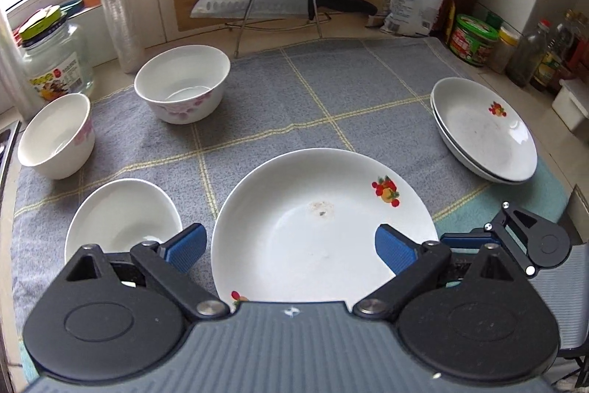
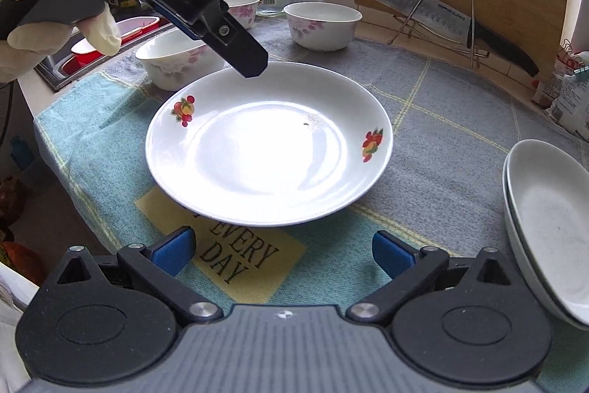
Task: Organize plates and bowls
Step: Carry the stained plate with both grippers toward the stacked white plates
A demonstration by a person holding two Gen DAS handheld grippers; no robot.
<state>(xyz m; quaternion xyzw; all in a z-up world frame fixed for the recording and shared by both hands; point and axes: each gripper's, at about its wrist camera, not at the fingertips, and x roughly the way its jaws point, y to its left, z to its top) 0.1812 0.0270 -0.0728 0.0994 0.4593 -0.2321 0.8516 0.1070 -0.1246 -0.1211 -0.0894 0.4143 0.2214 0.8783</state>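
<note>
The grey checked cloth (image 1: 302, 91) spreads ahead of both tongs. The large fruit-print plate (image 1: 320, 227) lies flat on it, straight ahead of the left gripper (image 1: 291, 245), whose jaws stand wide apart around its near rim, and just beyond the right gripper (image 2: 283, 253), jaws likewise spread and empty. Two stacked plates (image 1: 486, 131) sit right of both. Three bowls lie left and ahead: the nearest bowl (image 1: 117, 220), a left bowl (image 1: 55, 135), a far bowl (image 1: 182, 83).

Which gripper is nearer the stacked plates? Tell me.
Right. The right gripper sits just beside the stacked plates, which lie to its right; the left gripper hangs over the single plate, farther left.
</note>
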